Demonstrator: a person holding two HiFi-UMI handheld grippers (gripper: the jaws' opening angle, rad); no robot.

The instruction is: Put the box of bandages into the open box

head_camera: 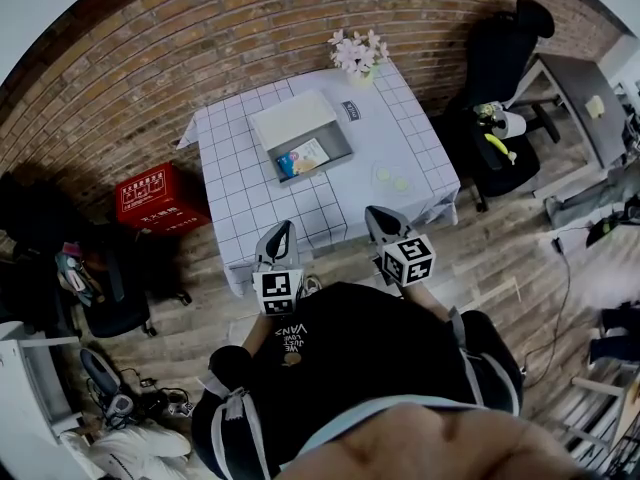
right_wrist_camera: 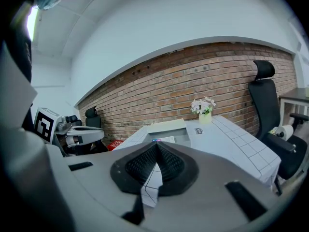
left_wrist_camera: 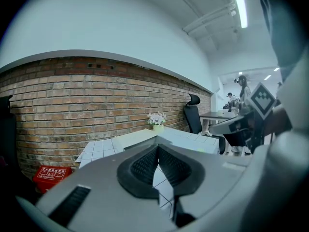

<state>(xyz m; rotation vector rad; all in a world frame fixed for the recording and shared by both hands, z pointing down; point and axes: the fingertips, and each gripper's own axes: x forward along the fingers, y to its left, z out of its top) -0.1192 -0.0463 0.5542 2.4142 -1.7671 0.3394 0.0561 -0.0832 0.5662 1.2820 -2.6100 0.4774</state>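
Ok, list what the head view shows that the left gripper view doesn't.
Head view only: the open box with its colourful contents, and a small box near it. Left gripper view only: a ceiling light strip and a distant standing person. Both: the flowers, the red crate, the brick wall and the checked table.

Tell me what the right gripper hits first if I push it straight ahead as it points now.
Probably the open box on the table, which sits straight beyond the tips of the shut right gripper. Height is hard to judge; it might skim over it toward the brick wall.
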